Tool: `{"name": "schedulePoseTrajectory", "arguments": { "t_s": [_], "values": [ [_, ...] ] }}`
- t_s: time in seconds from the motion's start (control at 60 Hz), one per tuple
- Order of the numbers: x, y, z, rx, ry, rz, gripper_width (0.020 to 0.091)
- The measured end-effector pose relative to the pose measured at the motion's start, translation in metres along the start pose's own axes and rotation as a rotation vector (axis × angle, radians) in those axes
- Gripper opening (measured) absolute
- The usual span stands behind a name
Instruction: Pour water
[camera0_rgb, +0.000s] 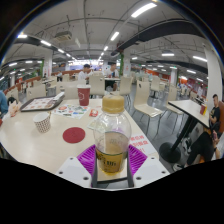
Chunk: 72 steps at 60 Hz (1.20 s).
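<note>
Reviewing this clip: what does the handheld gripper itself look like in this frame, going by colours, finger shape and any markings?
The gripper shows as two pale, whitish fingers angling inward, broad and flat-faced. Each carries a magenta pad on its inner face. No cables, labels or markings can be made out, and no hand or sleeve of the person holding it appears.

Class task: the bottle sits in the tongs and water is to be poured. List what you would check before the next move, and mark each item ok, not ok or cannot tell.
1. Bottle between the tongs, against the purple pads: ok.
2. Bottle upright: ok.
3. Cap off for pouring: not ok, it is on.
4. Liquid in the bottle: ok, lower part filled.
5. Receiving cup within view: ok, a patterned cup stands on the table.
6. Grip firmness: cannot tell.
</note>
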<state>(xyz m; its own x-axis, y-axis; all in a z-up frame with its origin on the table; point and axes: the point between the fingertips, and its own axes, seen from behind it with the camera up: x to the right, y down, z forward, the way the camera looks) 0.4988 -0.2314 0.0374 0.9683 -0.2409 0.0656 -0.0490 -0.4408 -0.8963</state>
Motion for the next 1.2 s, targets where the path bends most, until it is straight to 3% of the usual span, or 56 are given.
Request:
{"name": "schedulePoseTrajectory", "arguments": {
  "t_s": [0.333,0.617,0.9,1.017,1.2],
  "values": [
    [-0.008,-0.116,-0.004,0.061,0.204,-0.435,0.0406],
    [-0.096,-0.199,0.023,0.113,0.418,-1.146,0.0405],
    [-0.164,-0.193,0.071,0.060,0.556,-1.857,0.0405],
    [-0.170,-0.185,0.081,0.017,0.566,-1.985,0.0406],
    [-0.180,-0.185,0.087,0.032,0.539,-2.055,0.0407]
  ]
}}
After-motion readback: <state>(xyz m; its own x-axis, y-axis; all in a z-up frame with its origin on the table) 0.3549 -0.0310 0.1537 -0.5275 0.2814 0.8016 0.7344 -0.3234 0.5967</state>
